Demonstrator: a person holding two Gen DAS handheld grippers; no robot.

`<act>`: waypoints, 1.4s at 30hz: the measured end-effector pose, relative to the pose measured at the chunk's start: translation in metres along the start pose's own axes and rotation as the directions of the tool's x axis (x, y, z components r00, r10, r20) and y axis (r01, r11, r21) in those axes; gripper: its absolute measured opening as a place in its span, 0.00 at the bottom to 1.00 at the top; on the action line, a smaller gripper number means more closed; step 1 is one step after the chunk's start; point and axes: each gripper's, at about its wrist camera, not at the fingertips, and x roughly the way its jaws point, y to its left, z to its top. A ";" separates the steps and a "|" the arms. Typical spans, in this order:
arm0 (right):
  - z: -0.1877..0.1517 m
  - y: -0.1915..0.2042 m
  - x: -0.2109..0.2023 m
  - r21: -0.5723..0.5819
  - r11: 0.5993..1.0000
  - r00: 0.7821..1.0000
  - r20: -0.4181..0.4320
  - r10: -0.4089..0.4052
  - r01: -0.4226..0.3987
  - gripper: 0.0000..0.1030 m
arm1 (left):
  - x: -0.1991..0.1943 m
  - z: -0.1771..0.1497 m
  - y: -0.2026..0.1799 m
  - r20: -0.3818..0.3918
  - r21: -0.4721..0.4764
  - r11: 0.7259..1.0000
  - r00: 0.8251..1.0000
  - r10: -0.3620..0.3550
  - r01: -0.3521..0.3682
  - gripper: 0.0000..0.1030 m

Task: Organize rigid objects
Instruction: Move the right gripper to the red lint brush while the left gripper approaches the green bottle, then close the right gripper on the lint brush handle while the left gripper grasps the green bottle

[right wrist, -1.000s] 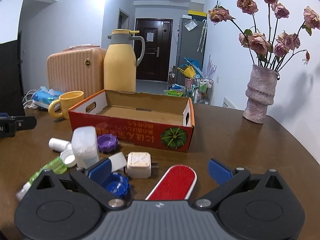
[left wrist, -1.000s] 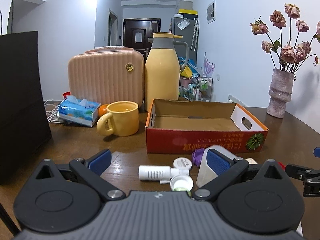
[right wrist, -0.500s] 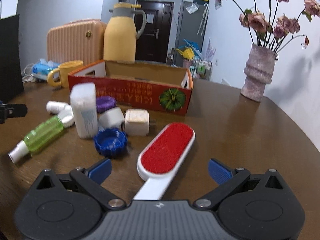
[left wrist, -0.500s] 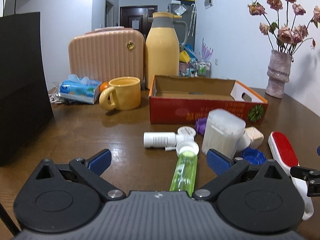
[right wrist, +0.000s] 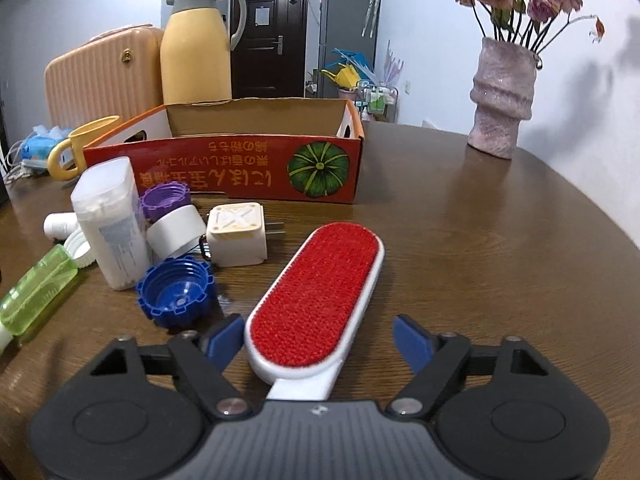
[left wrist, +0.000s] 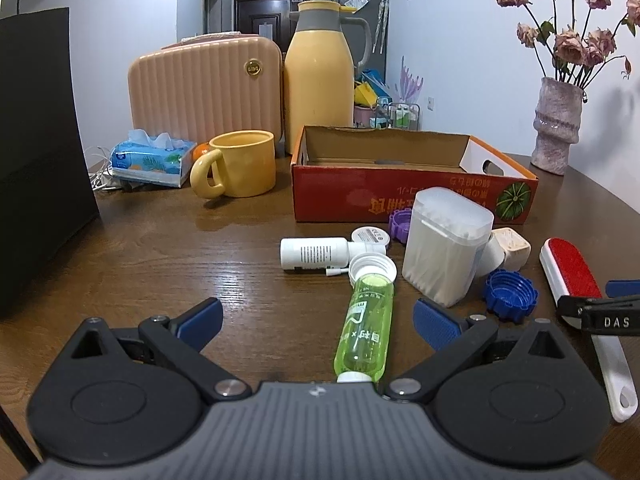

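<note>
The round wooden table [left wrist: 168,264] carries everything. At its back stand a ribbed pink case [left wrist: 204,88] and a yellow thermos jug [left wrist: 320,72], parked out of the working area. In front of them the red cardboard box [right wrist: 248,168] sits open-topped and looks empty, facing the clutter; I take it to be the destination for the loose pieces, set close so each carry is short.

The small rigid items lie bunched just in front of the box: an upright clear cotton-swab box [left wrist: 444,244], a lint brush [right wrist: 316,300] lying red face up with its handle toward the camera, a green bottle [left wrist: 366,328] on its side, a white bottle [left wrist: 312,254], a white plug adapter [right wrist: 238,236], a blue cap [right wrist: 174,296] and a purple cap [right wrist: 164,198].

The right gripper [right wrist: 320,340] straddles the brush where head meets handle, likely the narrowest grip point. Its jaws are closing with the brush between them; the left pad looks at the brush's edge, the right pad stands apart, so nothing is clamped yet.

The left gripper [left wrist: 316,320] is spread wide, with the green bottle's lower end lying between its pads, untouched.
</note>
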 end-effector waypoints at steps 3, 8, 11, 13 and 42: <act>-0.002 -0.002 0.006 0.016 1.000 1.000 -0.020 0.021 -0.020 0.59 | 0.003 -0.001 -0.002 -0.010 0.004 1.000 1.000 -0.002 0.002 1.00; -0.006 -0.008 0.005 0.026 0.999 0.999 0.006 0.038 -0.038 0.56 | 0.009 -0.003 -0.004 -0.027 0.008 1.000 1.000 -0.003 0.004 1.00; -0.008 -0.012 0.003 0.035 0.998 0.999 0.024 0.048 -0.049 0.55 | 0.011 -0.004 -0.005 -0.036 0.006 1.000 0.999 -0.007 0.007 1.00; -0.009 -0.015 0.001 0.047 0.997 0.997 0.042 0.057 -0.059 0.55 | 0.012 -0.005 -0.006 -0.041 0.008 1.000 0.999 -0.007 0.007 1.00; -0.016 -0.017 -0.037 0.008 0.995 0.980 0.177 0.093 -0.096 0.55 | 0.049 -0.007 -0.022 -0.159 0.035 0.998 0.986 -0.040 0.046 0.43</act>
